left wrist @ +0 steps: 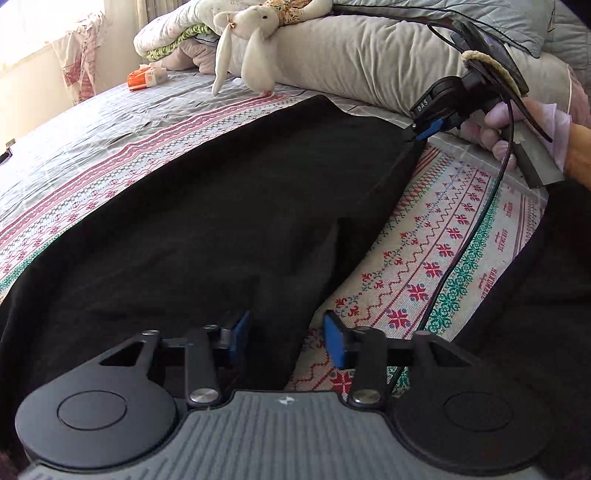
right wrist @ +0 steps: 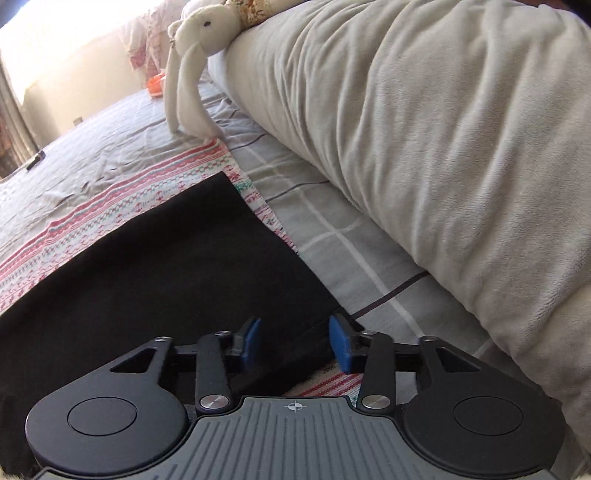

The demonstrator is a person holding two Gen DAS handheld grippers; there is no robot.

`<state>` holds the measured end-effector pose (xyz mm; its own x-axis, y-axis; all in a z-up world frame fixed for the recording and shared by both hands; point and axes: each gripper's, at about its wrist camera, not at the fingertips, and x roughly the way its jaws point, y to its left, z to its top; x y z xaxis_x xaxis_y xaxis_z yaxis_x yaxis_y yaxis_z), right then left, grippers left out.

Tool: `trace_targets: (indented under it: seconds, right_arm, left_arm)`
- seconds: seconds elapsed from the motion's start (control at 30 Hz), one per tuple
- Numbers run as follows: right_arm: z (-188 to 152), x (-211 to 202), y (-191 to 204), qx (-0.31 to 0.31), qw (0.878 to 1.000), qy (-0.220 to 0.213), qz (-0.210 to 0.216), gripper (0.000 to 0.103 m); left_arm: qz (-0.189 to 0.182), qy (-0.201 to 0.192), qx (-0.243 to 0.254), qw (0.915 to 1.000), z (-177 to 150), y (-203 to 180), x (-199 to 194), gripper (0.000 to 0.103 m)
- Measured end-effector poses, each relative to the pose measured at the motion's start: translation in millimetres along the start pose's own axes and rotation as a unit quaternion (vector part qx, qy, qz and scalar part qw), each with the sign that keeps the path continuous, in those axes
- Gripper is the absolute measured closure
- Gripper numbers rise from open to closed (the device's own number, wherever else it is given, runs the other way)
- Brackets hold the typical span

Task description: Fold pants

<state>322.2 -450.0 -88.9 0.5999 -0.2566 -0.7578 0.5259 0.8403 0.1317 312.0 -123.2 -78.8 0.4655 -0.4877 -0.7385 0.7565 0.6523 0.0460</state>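
Black pants [left wrist: 207,206] lie flat across the patterned bedspread [left wrist: 436,266], left gripper [left wrist: 286,339] spread wide over one edge, right gripper [right wrist: 294,341] equally wide at the corner.

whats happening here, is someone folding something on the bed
A person holds a two-finger gripper in each hand over black pants spread on a patterned blanket on the bed. The left gripper is open at the near edge of the pants. The right gripper, also open, straddles the pants' edge near the far end, beside a pale duvet. Neither is gripping the cloth yet. A stuffed rabbit lies on the bedding behind.
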Motion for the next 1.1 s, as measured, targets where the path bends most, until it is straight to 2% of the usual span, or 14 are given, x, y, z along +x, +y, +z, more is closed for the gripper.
trace_targets:
  seconds: [0.03,0.17,0.27,0.3,0.4,0.47,0.53,0.8,0.83,0.87,0.93,1.0,1.03,1.1]
  right_arm:
    - [-0.4,-1.5,-0.8,-0.008,1.0,-0.004,-0.011,0.101]
    - [-2.0,-14.3,-9.3,-0.02,0.998,-0.033,-0.044,0.103]
    - [-2.6,-29.5,-23.0,-0.025,0.994,-0.062,-0.089,0.103]
    - [-1.9,-31.2,-29.8,-0.012,0.996,-0.052,-0.075,0.103]
    - [-2.8,-34.2,-49.2,0.05,0.999,-0.007,0.009,0.091]
    - [-4.9,-35.7,-54.7,0.072,0.997,0.0,0.041,0.072]
    - [-7.2,-36.2,-57.0,0.092,0.993,0.002,0.07,0.061]
    - [-12.3,-6.7,-43.6,0.145,0.985,0.015,0.097,0.061]
    - [-11.5,-4.9,-42.6,0.152,0.983,0.003,0.099,0.072]
    - [-9.5,-2.4,-40.1,0.147,0.984,0.001,0.097,0.103]
    - [-4.8,-7.5,-33.4,0.116,0.99,-0.023,0.082,0.102]
    - [-2.9,-24.6,-31.4,0.091,0.99,-0.078,0.076,0.102]
    - [-2.8,-29.3,-31.6,0.083,0.99,-0.091,0.072,0.102]
    - [-4.3,-24.0,-26.6,0.047,0.996,-0.071,0.031,0.102]
  left_arm:
    - [0.005,0.0,0.002,1.0,1.5,-2.0,-0.2,0.09]
    - [-0.015,-0.039,0.0,0.9991,4.5,-5.9,-14.3,0.092]
    - [-0.048,0.006,0.02,0.9986,0.4,-11.8,-10.0,0.088]
    - [-0.053,0.026,0.026,0.9979,-2.2,-12.9,-6.5,0.087]
    - [-0.039,0.02,0.026,0.9987,-6.7,-17.6,-10.2,0.08]
    - [-0.037,0.011,0.019,0.9991,-6.4,-19.3,-14.2,0.07]
    - [-0.034,0.008,0.022,0.9992,-6.2,-23.6,-14.4,0.068]
    - [0.004,0.007,0.039,0.9992,-7.7,-29.6,-9.0,0.069]
    - [0.013,0.005,0.039,0.9991,-7.7,-30.1,-9.2,0.08]
    - [0.027,0.002,0.042,0.9988,-7.2,-30.7,-9.7,0.092]
    - [0.044,-0.028,0.042,0.9978,-6.0,-30.5,-17.2,0.092]
    - [0.031,-0.048,0.024,0.9981,-4.3,-28.5,-24.9,0.092]
    - [0.02,-0.037,0.019,0.9989,-3.7,-28.4,-23.6,0.091]
    - [-0.006,0.005,0.023,0.9997,-5.4,-31.4,-13.5,0.087]
